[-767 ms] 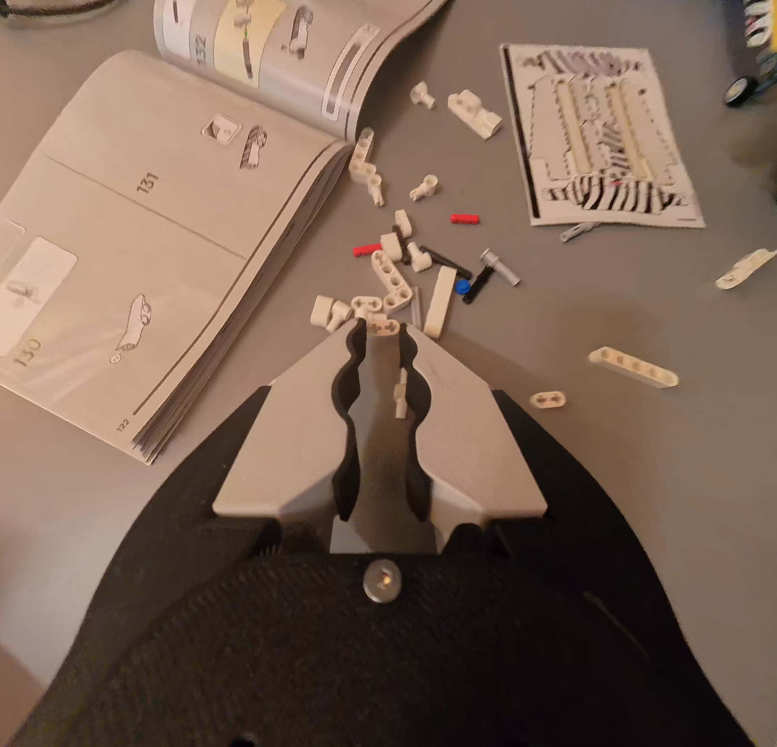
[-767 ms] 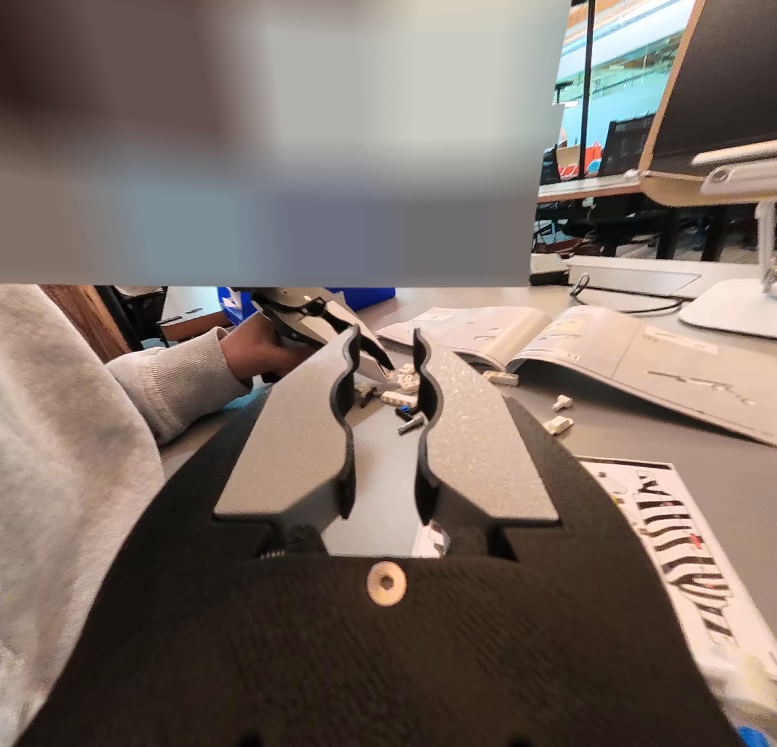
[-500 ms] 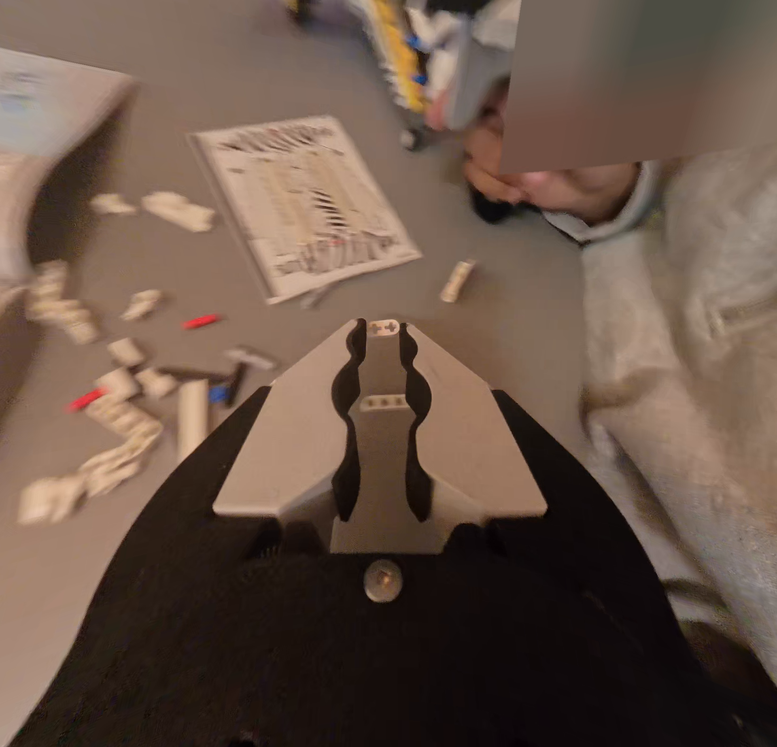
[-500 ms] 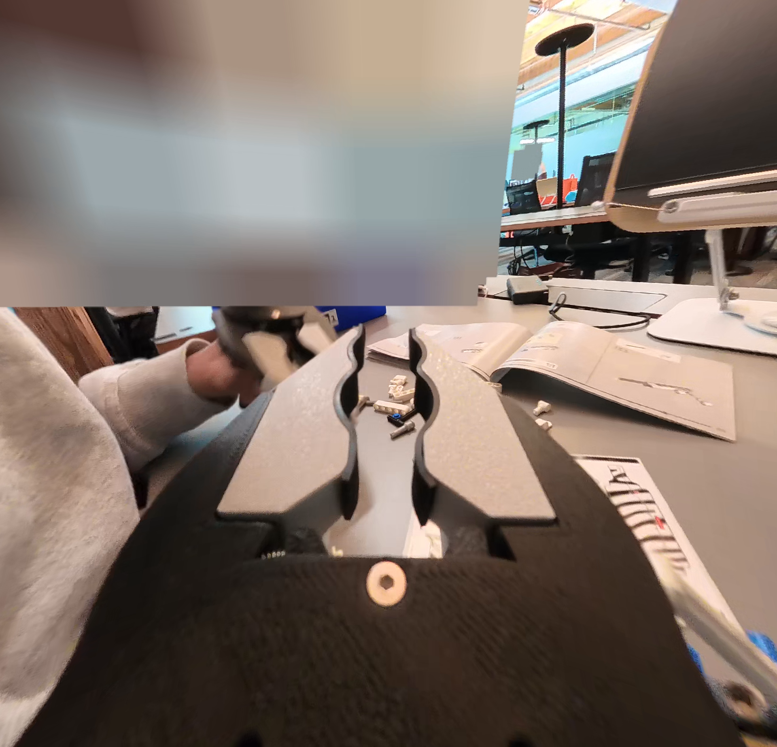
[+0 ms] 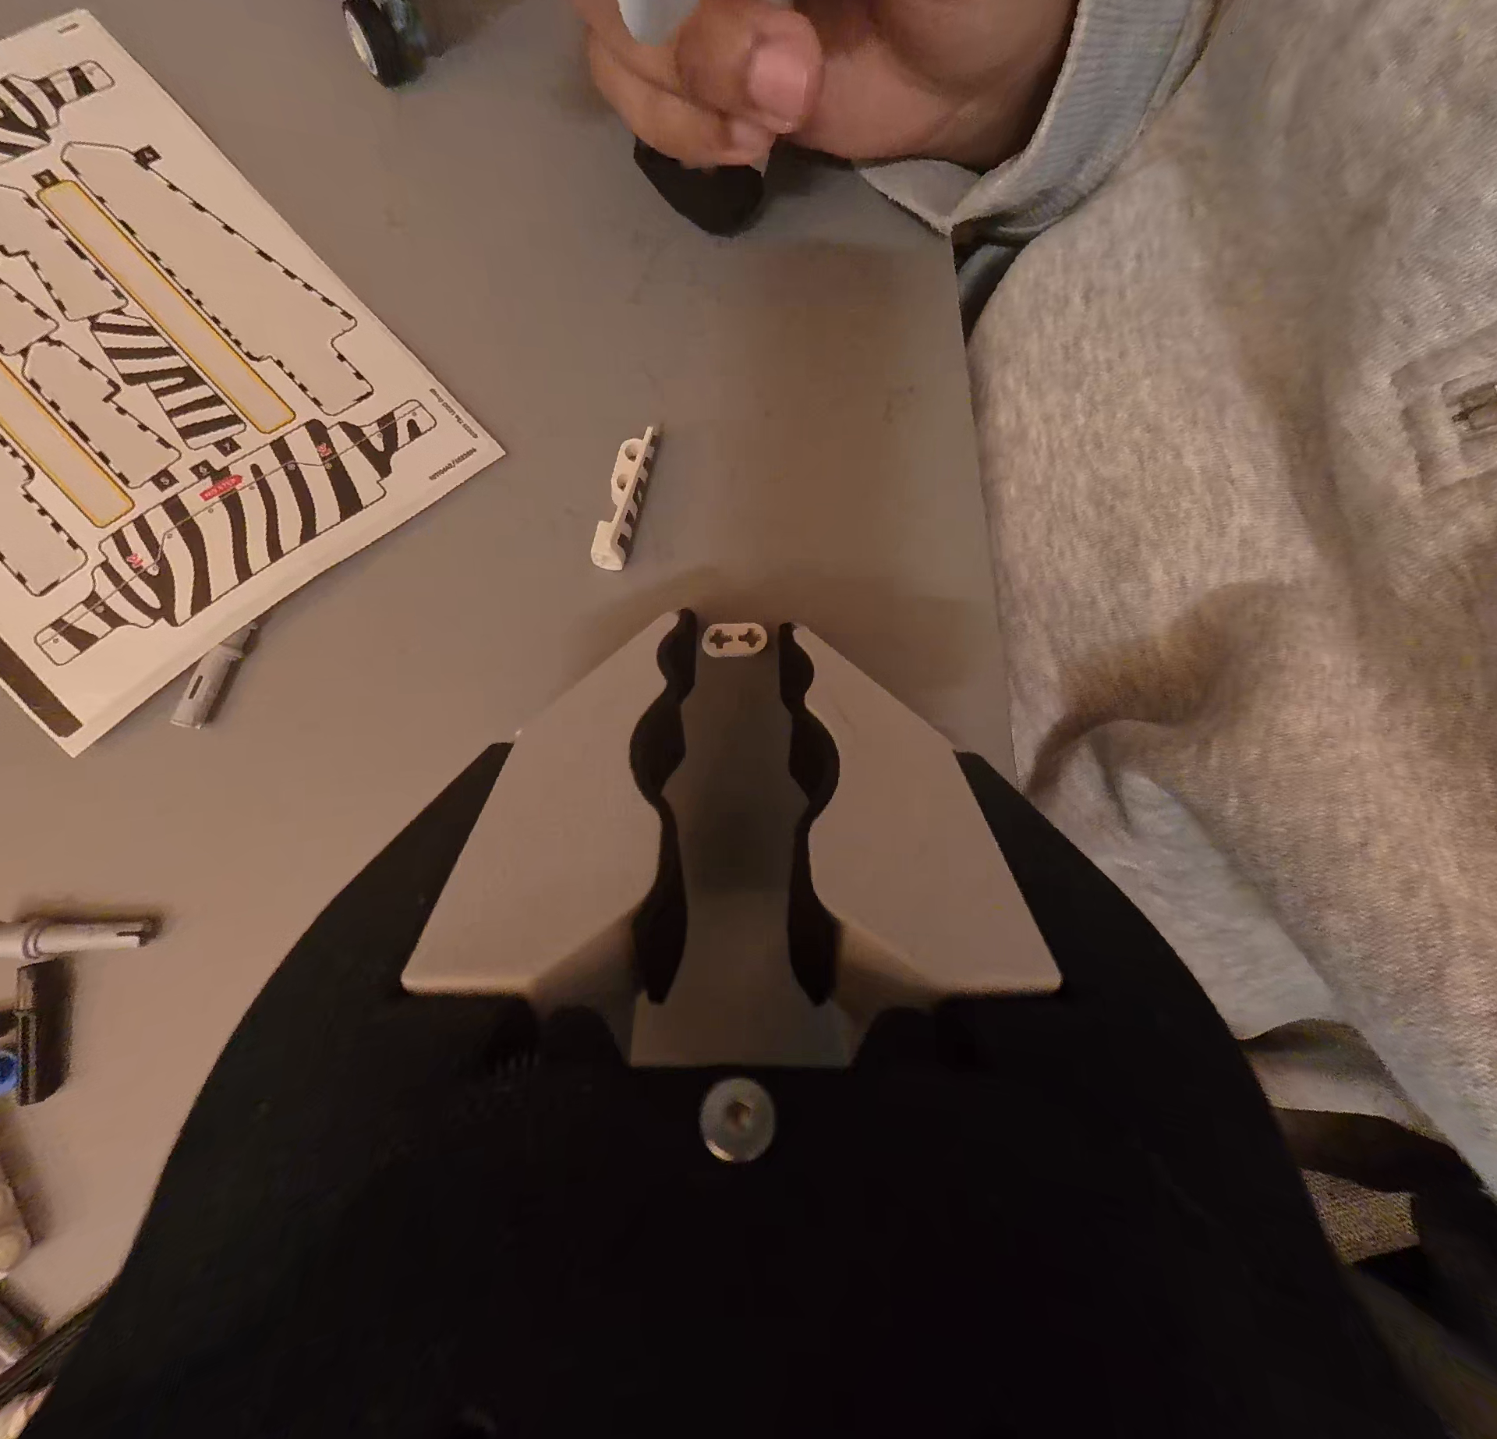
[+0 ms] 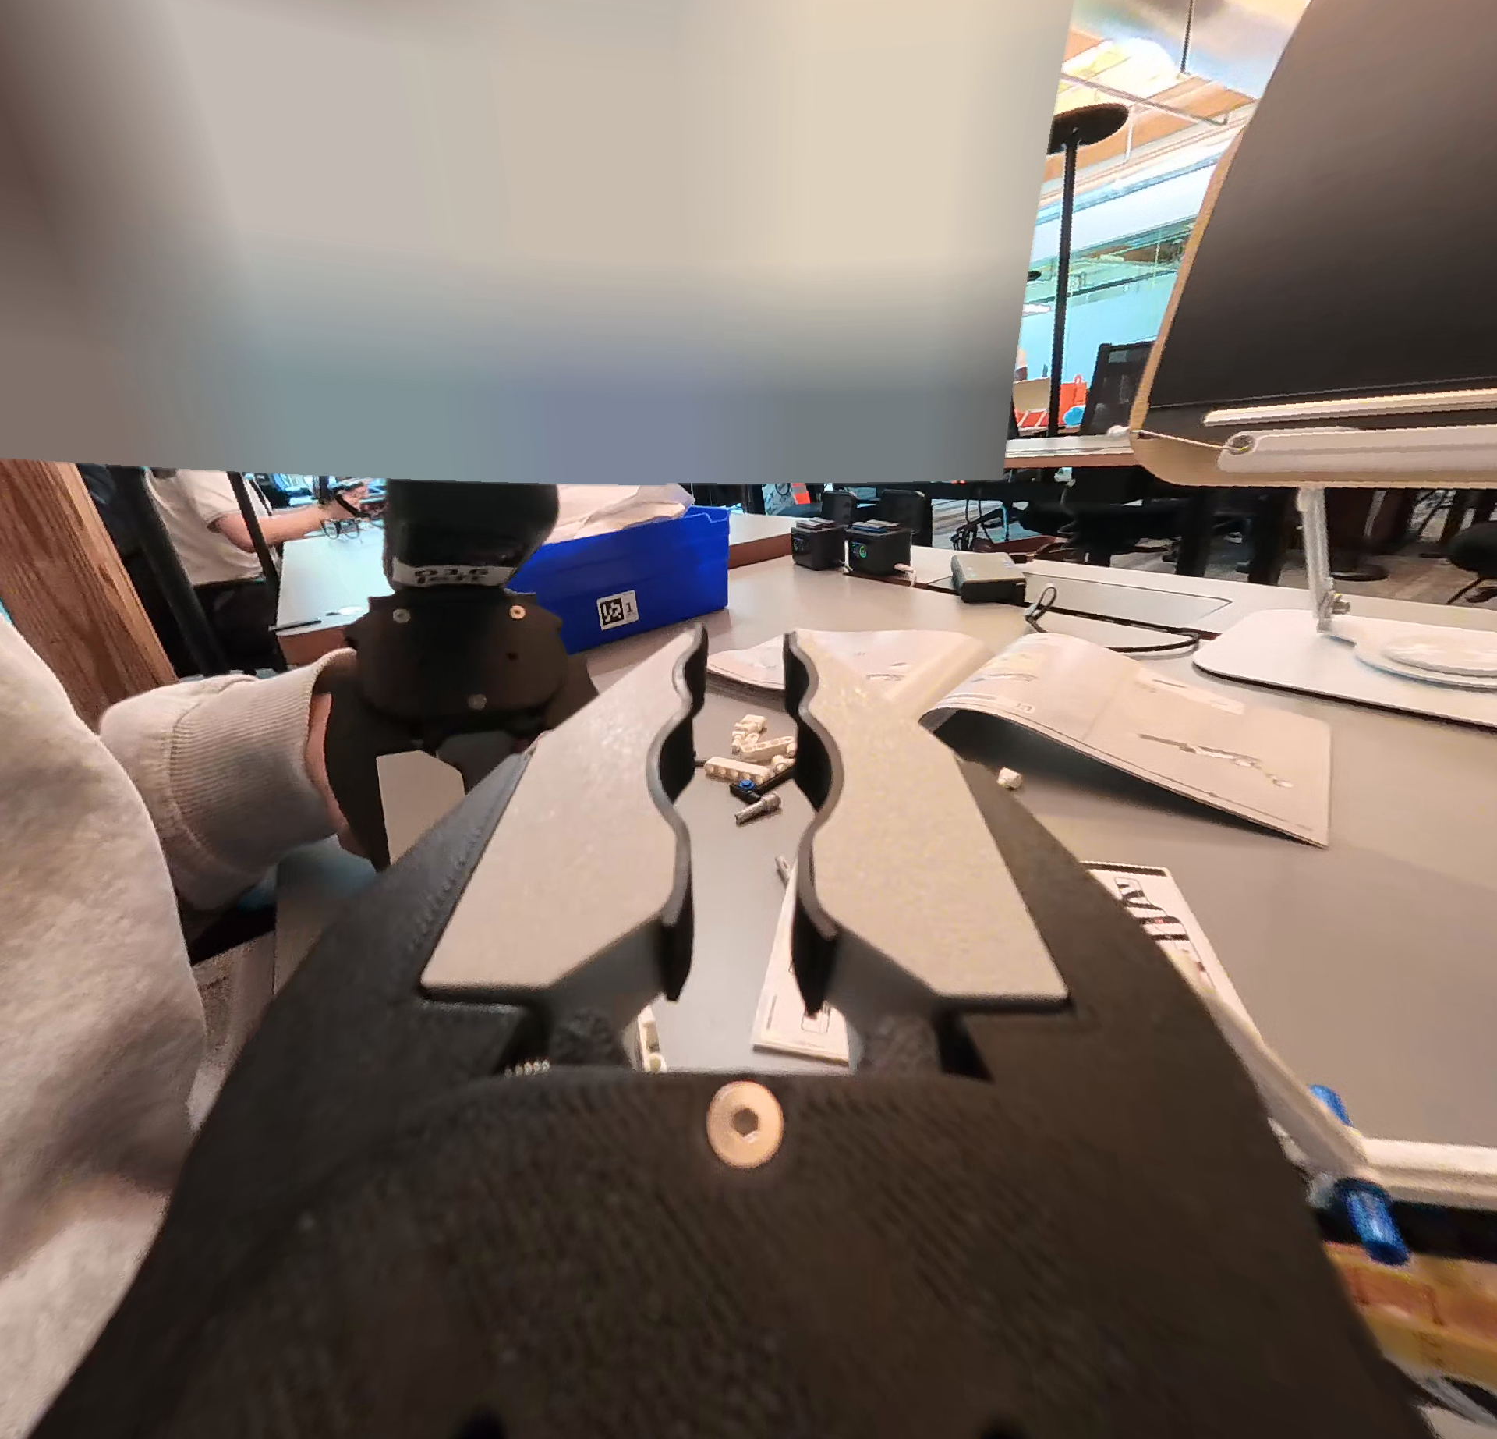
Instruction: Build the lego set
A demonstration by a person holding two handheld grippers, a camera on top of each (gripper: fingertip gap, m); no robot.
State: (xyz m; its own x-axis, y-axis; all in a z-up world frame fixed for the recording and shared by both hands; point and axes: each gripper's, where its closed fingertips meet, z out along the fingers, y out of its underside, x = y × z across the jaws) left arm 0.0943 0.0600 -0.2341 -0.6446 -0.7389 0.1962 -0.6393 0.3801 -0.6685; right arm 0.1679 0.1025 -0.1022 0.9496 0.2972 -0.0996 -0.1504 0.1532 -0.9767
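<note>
Grey desk (image 5: 502, 282) carries everything; its near edge meets the person's grey sweatshirt (image 5: 1231, 509). Monitor (image 6: 1337, 209) on a white stand sits toward the far right corner in the right wrist view, w/ an open instruction booklet (image 6: 1134, 719) lying flat in front of it. Blue bin (image 6: 640, 569) stands on another table beyond the desk's far edge. Zebra-striped sticker sheet (image 5: 162, 363) lies flat, left side of the left wrist view, a grey pin (image 5: 212, 675) touching its near edge.

Left gripper (image 5: 733, 640) points down at the desk close to the near edge, fingers pinching a small white 2-hole lego link (image 5: 733, 640) at the tips, link held crosswise. Just beyond the tips, apart from them, a white lego panel piece (image 5: 625, 501) lies on the desk.

Right gripper (image 6: 741, 655) is held low over the desk, jaws apart w/ a narrow gap, nothing between them. Person's hand (image 5: 729, 63) wraps its handle. Loose pile of small lego parts (image 6: 753, 756) sits mid-desk, seen through the right gripper's gap.
</note>
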